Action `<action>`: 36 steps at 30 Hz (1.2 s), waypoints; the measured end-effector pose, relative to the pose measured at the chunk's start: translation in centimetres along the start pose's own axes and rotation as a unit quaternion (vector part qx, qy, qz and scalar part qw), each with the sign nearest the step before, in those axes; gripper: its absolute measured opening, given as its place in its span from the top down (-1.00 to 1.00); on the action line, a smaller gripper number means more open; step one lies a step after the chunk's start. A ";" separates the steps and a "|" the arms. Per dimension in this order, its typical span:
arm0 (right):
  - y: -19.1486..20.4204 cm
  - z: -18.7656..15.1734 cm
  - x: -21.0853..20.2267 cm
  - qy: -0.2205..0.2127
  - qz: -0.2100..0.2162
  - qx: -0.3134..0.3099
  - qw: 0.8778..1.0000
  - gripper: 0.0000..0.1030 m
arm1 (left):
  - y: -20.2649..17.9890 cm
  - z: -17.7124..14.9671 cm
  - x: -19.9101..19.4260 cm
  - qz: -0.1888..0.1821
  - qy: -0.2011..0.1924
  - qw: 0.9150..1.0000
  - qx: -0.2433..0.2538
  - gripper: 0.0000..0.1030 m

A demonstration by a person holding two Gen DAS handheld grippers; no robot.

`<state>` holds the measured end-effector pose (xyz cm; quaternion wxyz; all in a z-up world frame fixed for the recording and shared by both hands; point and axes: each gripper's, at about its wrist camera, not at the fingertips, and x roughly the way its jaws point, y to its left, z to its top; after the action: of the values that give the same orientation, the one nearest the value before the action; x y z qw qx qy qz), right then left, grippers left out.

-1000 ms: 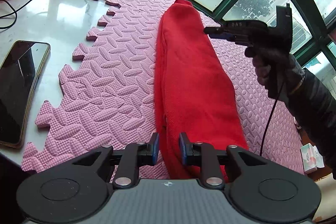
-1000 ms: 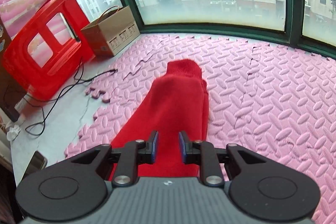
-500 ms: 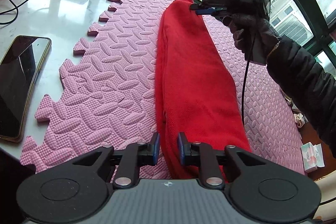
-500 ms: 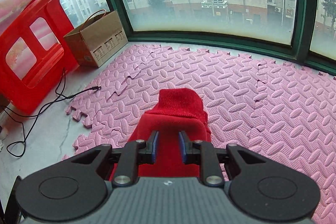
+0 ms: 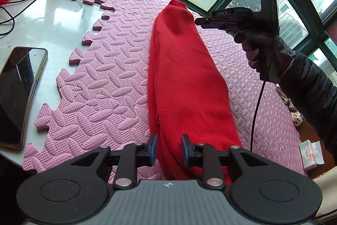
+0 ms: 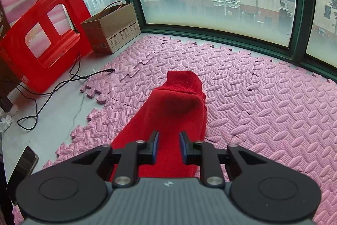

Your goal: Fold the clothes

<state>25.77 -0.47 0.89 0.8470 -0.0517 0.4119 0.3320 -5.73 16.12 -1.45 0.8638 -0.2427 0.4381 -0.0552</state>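
Red garment [image 5: 185, 81] on pink foam mat [image 5: 109, 77], cardboard box [image 6: 111, 28] (contents hidden), both grippers parted

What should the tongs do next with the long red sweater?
Probably lower the right tongs onto the far cuffed end of the red sweater and pinch it. Both tongs are open and holding nothing, and the sweater lies in a long strip on the pink mat, not yet folded end to end.

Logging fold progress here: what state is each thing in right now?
Red knit garment: folded into a long narrow strip, flat on the pink foam mat.
Left gripper: open, straddling the garment's near end.
Right gripper: open, above the garment's far end.
Black smartphone: screen dark, face up.
Brown cardboard box: open-topped.
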 end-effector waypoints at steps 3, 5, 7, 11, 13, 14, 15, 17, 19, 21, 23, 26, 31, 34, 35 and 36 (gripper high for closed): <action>-0.1 -0.5 -0.7 0.003 -0.005 -0.003 1.000 0.60 | -0.3 -0.6 -0.1 -0.001 0.004 1.000 0.000 0.04; -0.2 -1.0 -1.2 0.005 -0.010 -0.005 1.000 0.60 | -0.4 -1.0 -0.1 -0.002 0.008 1.000 0.000 -0.11; -0.3 -1.4 -1.9 0.006 -0.014 -0.004 1.000 0.60 | -0.6 -1.4 -0.1 -0.002 0.011 1.000 0.000 -0.12; -0.4 -2.2 -2.9 0.004 -0.016 0.001 1.000 0.59 | -0.9 -2.2 -0.1 -0.003 0.017 1.000 -0.001 -0.13; -0.3 -2.6 -3.3 0.004 -0.015 0.000 1.000 0.59 | -1.1 -2.6 -0.2 -0.004 0.020 1.000 -0.001 -0.11; -0.2 -2.9 -3.6 0.005 -0.014 0.000 1.000 0.58 | -1.2 -2.8 -0.2 -0.004 0.022 1.000 -0.001 -0.09; 0.0 -3.2 -3.9 0.005 -0.013 0.000 1.000 0.56 | -1.0 -2.9 -0.1 -0.003 0.021 1.000 -0.004 -0.09; 0.2 -3.8 -4.3 0.005 -0.013 -0.003 1.000 0.53 | -0.8 -3.0 -0.3 -0.007 0.020 1.000 -0.015 -0.09; 0.4 -4.3 -4.7 0.005 -0.013 -0.007 1.000 0.53 | -1.0 -3.1 -0.7 -0.016 0.017 1.000 -0.019 -0.10; 0.3 -4.6 -5.0 0.006 -0.013 -0.007 1.000 0.52 | -1.4 -3.3 -0.9 -0.022 0.016 0.999 -0.018 -0.15; 0.1 -4.9 -5.1 0.007 -0.015 -0.001 1.000 0.52 | -1.9 -3.6 -0.7 -0.028 0.023 0.999 -0.019 -0.22; -0.2 -5.3 -5.1 0.008 -0.018 0.006 1.000 0.52 | -1.9 -3.8 -0.3 -0.033 0.033 0.999 -0.023 -0.22; -0.8 -6.0 -5.1 0.011 -0.022 0.014 1.000 0.52 | -1.5 -4.0 0.0 -0.038 0.042 0.998 -0.030 0.26; -1.2 -6.2 -4.9 0.014 -0.023 0.022 0.999 0.52 | -1.3 -4.1 0.2 -0.042 0.048 0.997 -0.034 0.49; -1.4 -6.3 -4.7 0.015 -0.023 0.025 0.999 0.52 | -1.2 -4.1 0.2 -0.043 0.050 0.997 -0.035 0.51; -1.5 -6.4 -4.6 0.016 -0.023 0.027 0.999 0.52 | -1.2 -4.2 0.3 -0.044 0.052 0.997 -0.036 0.54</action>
<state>20.43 -6.36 -0.17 0.8487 -0.0433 0.4332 0.3003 -8.68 13.48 -3.20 0.8274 -0.2895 0.4728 -0.0897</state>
